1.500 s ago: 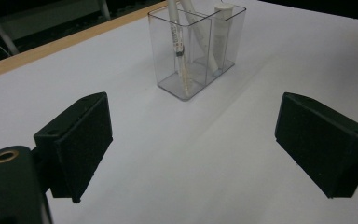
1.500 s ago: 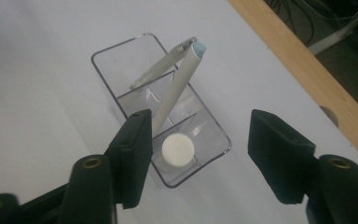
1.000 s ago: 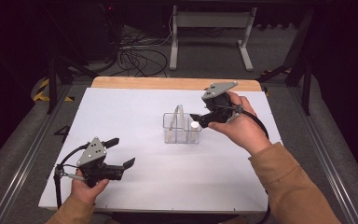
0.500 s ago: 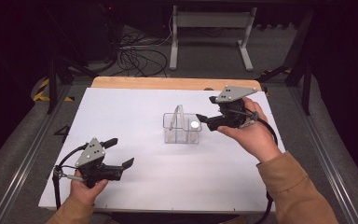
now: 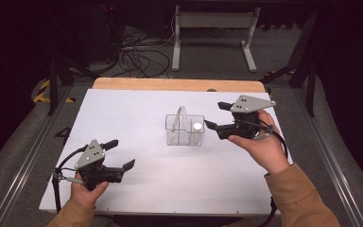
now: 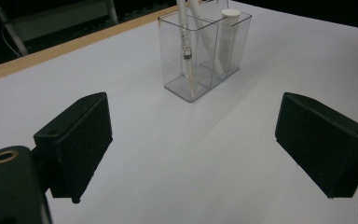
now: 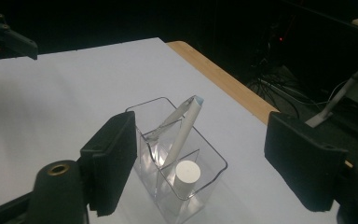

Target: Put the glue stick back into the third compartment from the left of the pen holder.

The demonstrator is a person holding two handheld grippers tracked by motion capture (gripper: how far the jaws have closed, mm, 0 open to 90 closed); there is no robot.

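Clear organizer [image 5: 185, 130] sits just beside right gripper [image 5: 211, 125], fingers spread; left gripper [image 5: 128, 164] likewise.

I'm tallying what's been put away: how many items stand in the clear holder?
3. Two thin white pens lean crossed in the holder's far compartment; one capped white tube stands in the compartment nearer the right gripper. Anything lying flat inside could be hidden.

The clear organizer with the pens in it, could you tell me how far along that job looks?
Done: two white pens and a white capped tube stand in the clear organizer. In hand: nothing; the right gripper hovers open beside it and the left gripper waits open near the table's front edge. Left: nothing loose shows on the table.
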